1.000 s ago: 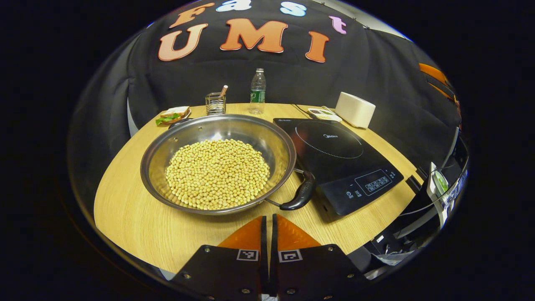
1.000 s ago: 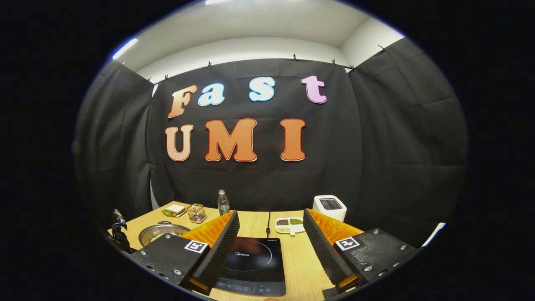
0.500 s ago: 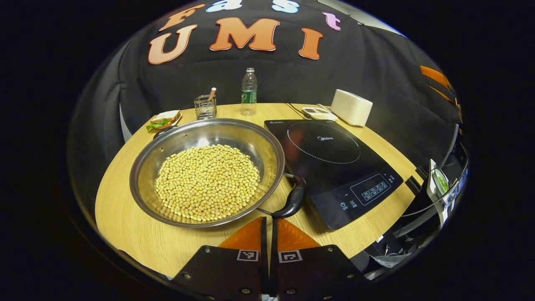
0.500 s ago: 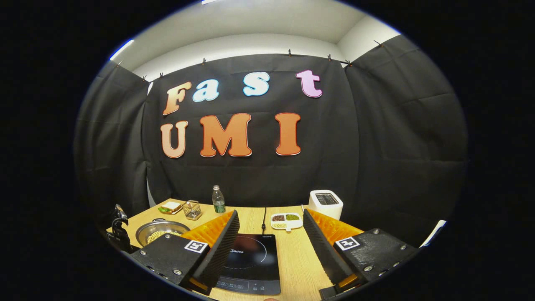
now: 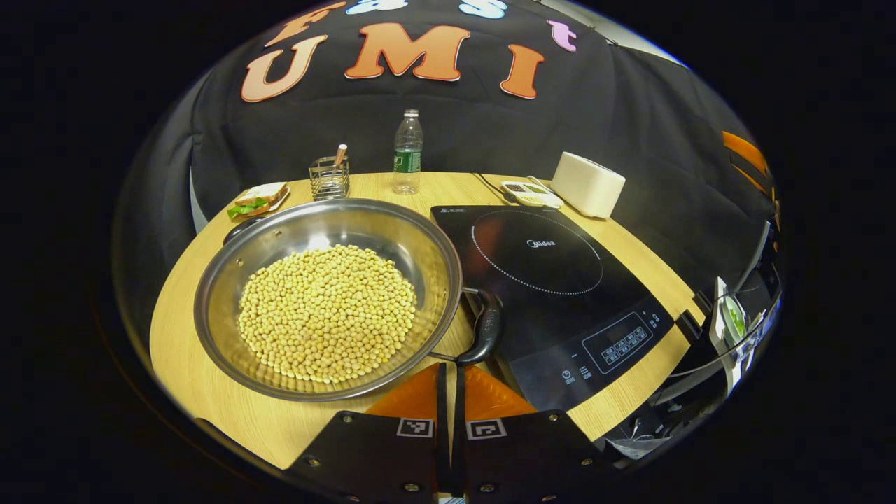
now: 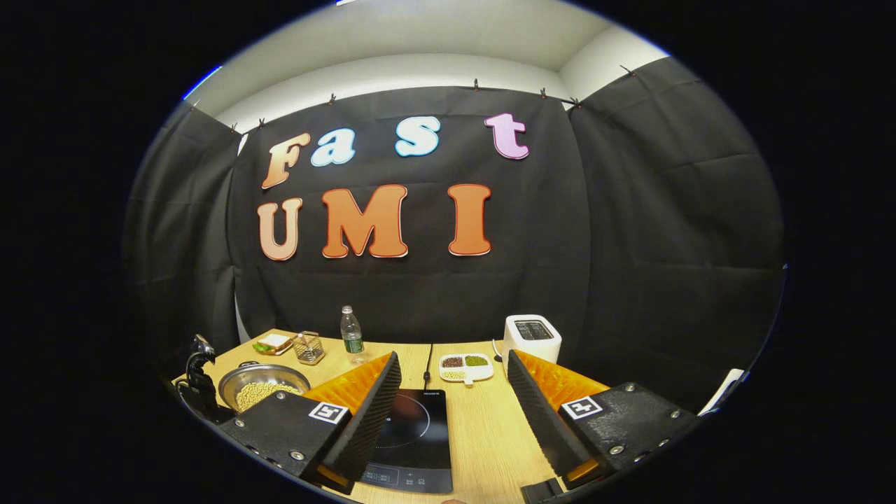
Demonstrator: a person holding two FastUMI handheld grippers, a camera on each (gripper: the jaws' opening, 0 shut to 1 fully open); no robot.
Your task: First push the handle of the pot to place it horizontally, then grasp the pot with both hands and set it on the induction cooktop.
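pot [image 5: 329, 294] full of beans, likely heavy, slick steel | grab handle [image 5: 486, 334] and far rim | left gripper [image 5: 450, 381] fingers together | right gripper [image 6: 453, 392] fingers apart

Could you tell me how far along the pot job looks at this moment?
Nothing looks finished. The wide steel pot of yellow beans sits on the wooden table, beside the black induction cooktop. In hand: the closed left gripper nears the pot's black handle. The right gripper is open and holds nothing. Left: pushing the handle, two-handed grasp, placement.
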